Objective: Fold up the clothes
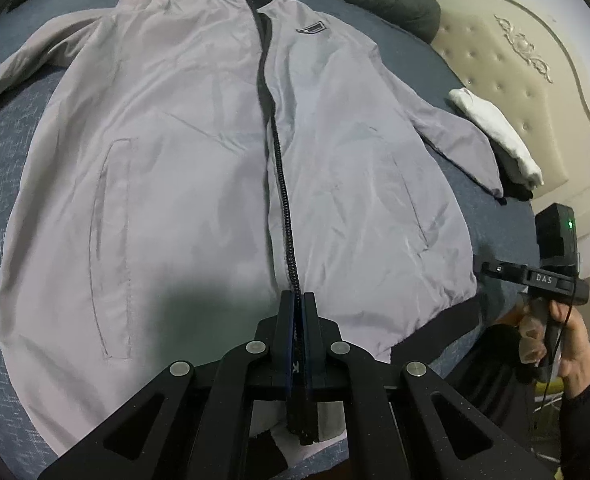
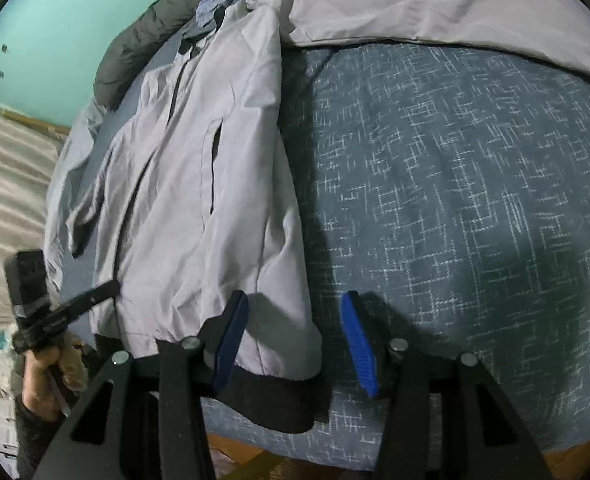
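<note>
Black tongs [image 2: 295,344], blue pads [image 2: 357,344], dark sleeve [image 1: 587,408]

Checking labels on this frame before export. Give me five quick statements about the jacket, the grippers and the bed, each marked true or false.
1. The left gripper is shut at the bottom end of the jacket's zipper. True.
2. The right gripper is clamped on a sleeve. False: its jaws stand open, with the jacket's hem corner between them, pads not pressing.
3. The grey jacket lies front up, spread on the blue patterned bed cover. True.
4. The jacket is already folded in half. False: body and both sleeves are still laid out.
5. A folded white cloth lies beside one sleeve, near the headboard. True.
</note>
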Demonstrator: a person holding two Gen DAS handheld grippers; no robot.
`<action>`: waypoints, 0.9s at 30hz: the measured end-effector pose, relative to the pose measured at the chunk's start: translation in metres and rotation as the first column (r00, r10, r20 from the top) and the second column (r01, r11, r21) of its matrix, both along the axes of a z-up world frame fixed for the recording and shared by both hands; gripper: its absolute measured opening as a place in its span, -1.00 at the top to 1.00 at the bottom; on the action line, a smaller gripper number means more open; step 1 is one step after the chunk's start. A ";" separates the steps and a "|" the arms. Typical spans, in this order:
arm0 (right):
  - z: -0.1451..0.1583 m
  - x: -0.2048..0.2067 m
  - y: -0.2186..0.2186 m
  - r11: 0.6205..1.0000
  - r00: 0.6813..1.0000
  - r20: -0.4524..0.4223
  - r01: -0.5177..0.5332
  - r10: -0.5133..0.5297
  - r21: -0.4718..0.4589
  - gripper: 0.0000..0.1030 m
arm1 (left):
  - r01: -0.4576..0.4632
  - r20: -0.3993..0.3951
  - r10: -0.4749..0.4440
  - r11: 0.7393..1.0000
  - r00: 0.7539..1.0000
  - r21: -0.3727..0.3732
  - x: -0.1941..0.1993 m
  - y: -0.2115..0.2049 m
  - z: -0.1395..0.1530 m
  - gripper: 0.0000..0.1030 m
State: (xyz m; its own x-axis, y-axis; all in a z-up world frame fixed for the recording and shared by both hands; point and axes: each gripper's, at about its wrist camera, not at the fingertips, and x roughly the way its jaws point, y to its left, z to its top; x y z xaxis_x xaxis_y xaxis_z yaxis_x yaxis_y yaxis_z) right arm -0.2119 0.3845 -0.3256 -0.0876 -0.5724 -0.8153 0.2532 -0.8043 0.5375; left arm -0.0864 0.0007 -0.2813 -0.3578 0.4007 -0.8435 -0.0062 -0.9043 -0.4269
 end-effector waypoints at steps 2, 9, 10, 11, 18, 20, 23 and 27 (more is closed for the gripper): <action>-0.001 0.001 -0.001 1.000 1.000 0.003 -0.014 0.014 0.003 0.04 | 0.001 0.004 -0.001 1.000 1.000 0.007 0.000 -0.001 -0.001 0.94; -0.001 0.011 -0.013 0.996 0.996 -0.042 -0.072 0.074 0.043 0.82 | 0.011 0.027 -0.011 1.000 1.000 0.008 -0.002 0.003 0.000 0.93; 0.003 0.011 -0.010 0.997 0.996 -0.056 -0.063 0.065 0.041 0.87 | 0.006 0.026 -0.006 1.000 1.000 -0.001 -0.001 0.001 0.004 0.92; 0.007 0.011 -0.006 0.998 0.996 -0.070 -0.053 0.056 0.037 0.88 | 0.000 0.024 0.000 1.000 1.000 -0.009 0.000 -0.002 0.008 0.91; 0.026 0.007 0.022 1.000 0.992 -0.128 0.009 -0.006 0.023 0.92 | -0.088 -0.007 0.088 0.981 0.996 -0.173 0.018 -0.067 0.038 0.21; 0.026 0.007 0.024 1.000 0.992 -0.130 0.013 -0.010 0.024 0.93 | -0.130 0.013 0.134 0.974 0.991 -0.186 0.022 -0.091 0.034 0.21; 0.024 0.007 0.022 0.999 0.992 -0.129 0.015 -0.011 0.030 0.93 | -0.163 0.039 0.173 0.968 0.984 -0.193 0.026 -0.114 0.022 0.21; 0.026 0.008 0.019 0.999 0.992 -0.127 0.023 -0.019 0.027 0.93 | -0.173 0.089 0.185 0.977 0.979 -0.128 0.029 -0.127 -0.002 0.19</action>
